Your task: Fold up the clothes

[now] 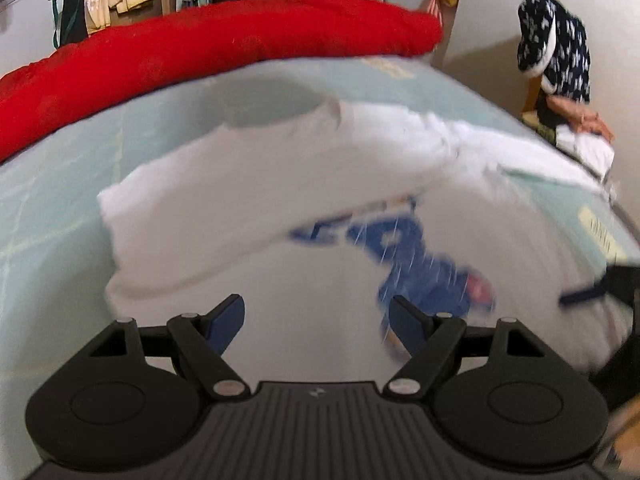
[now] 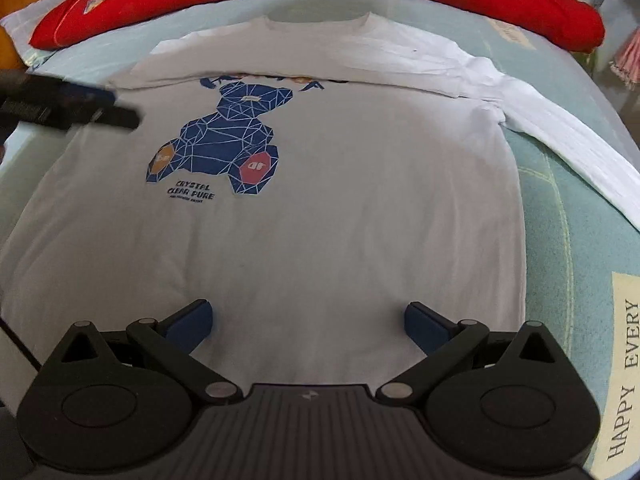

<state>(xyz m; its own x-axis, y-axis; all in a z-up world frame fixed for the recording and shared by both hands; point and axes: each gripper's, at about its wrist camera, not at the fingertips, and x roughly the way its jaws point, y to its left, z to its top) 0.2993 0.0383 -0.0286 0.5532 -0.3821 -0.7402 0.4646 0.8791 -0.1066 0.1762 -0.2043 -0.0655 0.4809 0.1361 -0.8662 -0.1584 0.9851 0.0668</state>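
The white shirt (image 2: 320, 208) lay face up on the bed (image 2: 560, 216), left sleeve already folded across, both the left gripper (image 1: 318, 320) and right gripper (image 2: 308, 324) spread empty above it; the right sleeve (image 2: 560, 136) wanted a clean pinch next.

— Left wrist view: heavily motion-blurred across the white shirt (image 1: 280, 200) and its blue print; strongly bowed at the edges.
— Right wrist view: sharp, evenly and softly lit, faint shadows only, same fisheye curving, dark corners.
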